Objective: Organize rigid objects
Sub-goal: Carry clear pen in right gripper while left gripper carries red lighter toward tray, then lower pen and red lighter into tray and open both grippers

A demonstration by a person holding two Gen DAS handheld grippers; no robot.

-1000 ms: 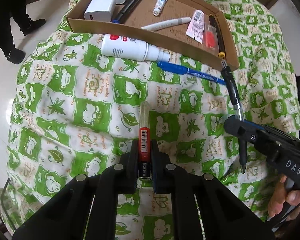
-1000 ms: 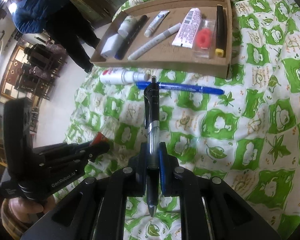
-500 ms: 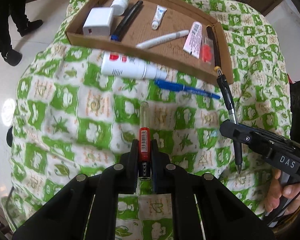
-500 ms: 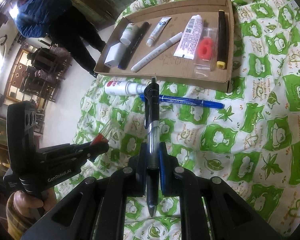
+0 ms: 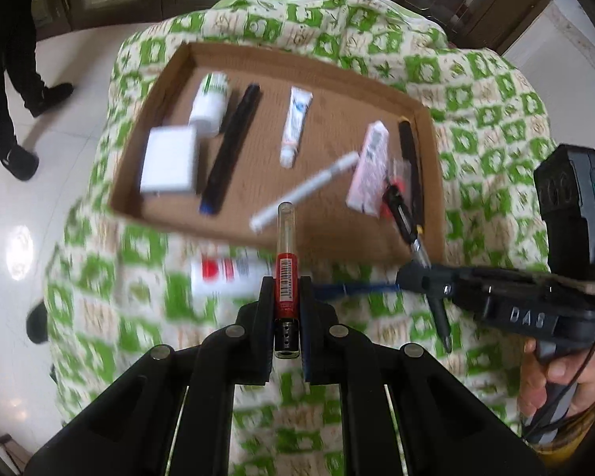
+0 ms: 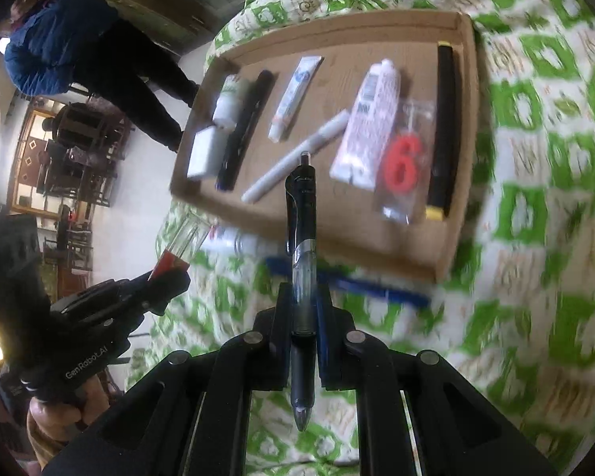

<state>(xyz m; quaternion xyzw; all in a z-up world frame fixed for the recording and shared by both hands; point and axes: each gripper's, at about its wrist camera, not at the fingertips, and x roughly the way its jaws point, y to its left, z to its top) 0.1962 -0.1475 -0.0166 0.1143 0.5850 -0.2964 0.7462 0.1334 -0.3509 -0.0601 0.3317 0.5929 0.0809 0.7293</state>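
Observation:
My left gripper (image 5: 285, 297) is shut on a red tube with a clear cap (image 5: 285, 261), its cap pointing over the near wall of a cardboard tray (image 5: 258, 234). My right gripper (image 6: 303, 309) is shut on a black pen (image 6: 302, 246), whose clicker end reaches over the tray (image 6: 377, 246). In the left wrist view the right gripper (image 5: 420, 277) and the pen (image 5: 406, 222) hang at the tray's near right corner. The tray holds a white box (image 5: 168, 164), a white bottle (image 5: 210, 103), a black pen (image 5: 234, 146), two tubes, a white marker (image 5: 303, 192) and a red number in a bag (image 6: 402, 162).
A white bottle with a red label (image 5: 226, 273) and a blue pen (image 5: 357, 287) lie on the green-patterned cloth (image 5: 111, 285) just in front of the tray. A person in dark clothes (image 6: 79, 39) stands on the tiled floor to the left. Hands hold both gripper handles.
Both grippers have moved forward towards the tray with their objects still held; the tray now sits closer and the held tips reach over its near wall.

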